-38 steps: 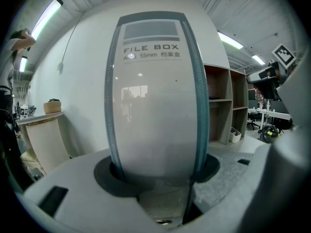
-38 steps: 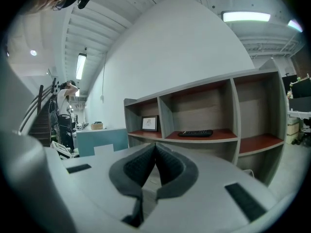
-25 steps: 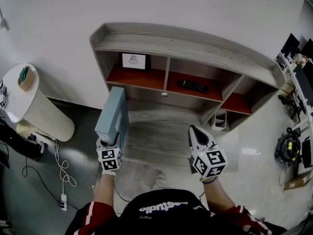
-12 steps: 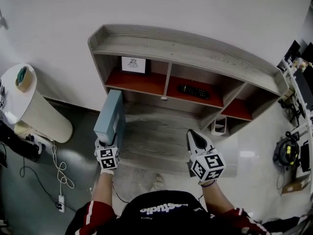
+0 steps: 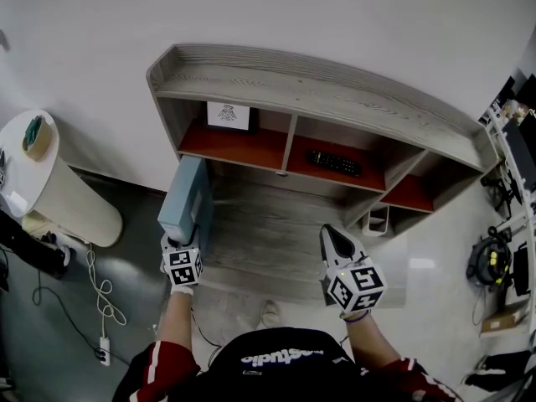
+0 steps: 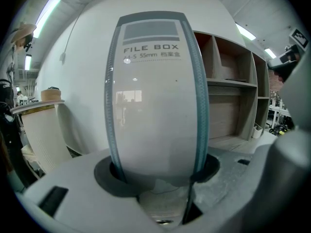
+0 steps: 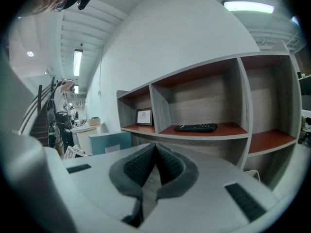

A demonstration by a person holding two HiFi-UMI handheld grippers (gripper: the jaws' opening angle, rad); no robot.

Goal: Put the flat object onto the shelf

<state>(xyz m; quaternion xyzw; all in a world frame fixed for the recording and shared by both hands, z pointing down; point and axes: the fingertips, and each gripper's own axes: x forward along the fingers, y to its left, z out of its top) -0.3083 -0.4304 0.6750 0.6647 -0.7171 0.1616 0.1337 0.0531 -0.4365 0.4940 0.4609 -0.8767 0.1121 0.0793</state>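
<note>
Pinched between the wide-spread jaws of the left gripper (image 5: 185, 243): a pale blue file box (image 5: 186, 198), standing on its narrow edge, printed spine turned back toward the gripper, long side reaching away toward the shelf (image 5: 318, 80). Dark pads (image 6: 108, 181) pressing on both broad faces at the box's near end. Held in the air off the shelf's left end, just beside the left edge of the low wooden ledge (image 5: 268, 224), close to the left red-floored compartment but inside none. To the right and well apart from the box: the right gripper (image 5: 334, 234), jaws pressed together with nothing between, pointing across the ledge toward the middle of the shelf. In the left compartment, a small framed picture (image 5: 228, 115) upright against the back wall. In the middle compartment, a black remote (image 5: 333, 163) lying flat on the red board. By the shelf's right end, low down, a small white holder (image 5: 376, 218). Far left, a round white table (image 5: 59, 199) with a small roundish item on top, too small to identify. On the grey floor (image 5: 50, 325) at near left, a white power strip (image 5: 107, 342) with its looped cable. Along the near edge, red sleeves (image 5: 159, 373) behind both grippers.
</note>
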